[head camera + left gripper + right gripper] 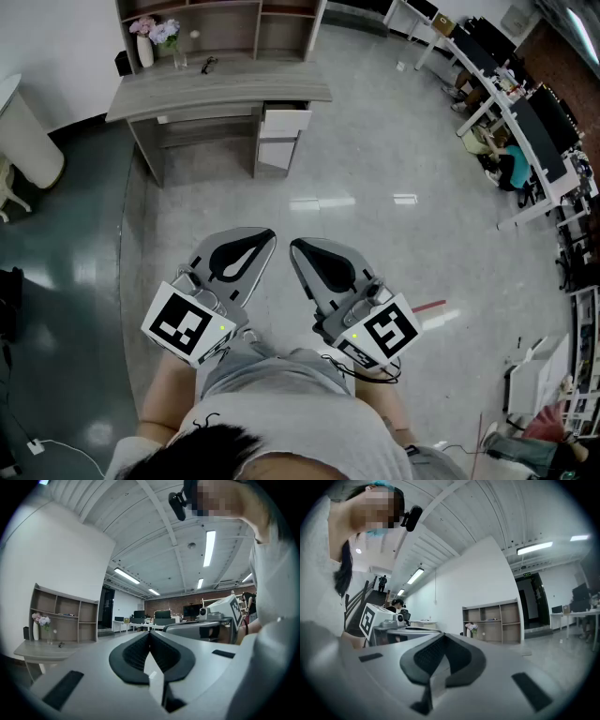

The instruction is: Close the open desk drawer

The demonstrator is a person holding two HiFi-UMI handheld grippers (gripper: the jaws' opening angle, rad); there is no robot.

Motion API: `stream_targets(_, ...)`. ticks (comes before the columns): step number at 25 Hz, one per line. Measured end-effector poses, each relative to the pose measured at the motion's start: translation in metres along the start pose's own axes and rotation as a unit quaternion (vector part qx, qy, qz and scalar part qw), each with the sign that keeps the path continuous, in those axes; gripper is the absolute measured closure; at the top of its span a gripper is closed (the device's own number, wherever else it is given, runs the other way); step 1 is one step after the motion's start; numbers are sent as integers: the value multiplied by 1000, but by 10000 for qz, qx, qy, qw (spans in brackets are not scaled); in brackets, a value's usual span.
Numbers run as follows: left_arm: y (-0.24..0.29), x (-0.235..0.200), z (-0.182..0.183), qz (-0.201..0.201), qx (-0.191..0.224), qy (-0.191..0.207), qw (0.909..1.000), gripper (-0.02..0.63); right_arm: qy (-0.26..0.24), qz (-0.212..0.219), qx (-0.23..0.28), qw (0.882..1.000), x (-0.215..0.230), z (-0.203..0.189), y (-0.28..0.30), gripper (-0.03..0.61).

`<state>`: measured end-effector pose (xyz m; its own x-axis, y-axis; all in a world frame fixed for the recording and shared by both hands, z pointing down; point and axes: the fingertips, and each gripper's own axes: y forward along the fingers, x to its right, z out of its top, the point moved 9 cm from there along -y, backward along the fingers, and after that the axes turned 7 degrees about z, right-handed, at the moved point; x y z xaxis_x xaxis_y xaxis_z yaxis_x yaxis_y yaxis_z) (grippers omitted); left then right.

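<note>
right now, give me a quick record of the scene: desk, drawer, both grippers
desk: across the floor, far from the person
drawer: open, sticking out at the desk's right side in the head view
left gripper: shut, empty, held close to the body
right gripper: shut, empty, beside the left one
vase: on the desk's left end, holding flowers
task: not begun, nothing touches the drawer

Left tongs (266,237): jaws together, nothing between them, held low in front of the person's waist, pointing forward.
Right tongs (296,246): jaws together, empty, just beside the left, tips leaning toward it.
</note>
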<state>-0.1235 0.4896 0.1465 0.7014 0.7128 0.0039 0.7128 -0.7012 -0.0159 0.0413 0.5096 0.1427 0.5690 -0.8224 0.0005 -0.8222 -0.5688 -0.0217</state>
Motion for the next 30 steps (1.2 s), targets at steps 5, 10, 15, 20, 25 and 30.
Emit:
stream_targets(5, 1, -9, -3, -42, 7, 25, 10000, 603, -13, -7, -7, 10000, 1, -3, 10, 571)
stream_targets(10, 2, -20, -5, -100, -19, -5, 9999, 603, -5, -43, -32, 10000, 1, -6, 20, 571)
stream_targets(15, 1, -30, -11, -218, 3, -36, 9998, 603, -22, -159, -58, 9999, -1, -11, 26, 571)
stream_targets(20, 10, -36, -15, -236, 40, -13, 9997, 603, 109, -250, 53, 9996, 6, -12, 25, 571)
stream_targets(25, 28, -44, -14, -255, 22, -91, 9996, 603, 126, -335, 97, 9993, 29, -10, 24, 571)
stream_targets(30, 59, -63, -12, -111, 133, -21, 9998, 603, 124, -247, 114, 9996, 66, -12, 32, 571)
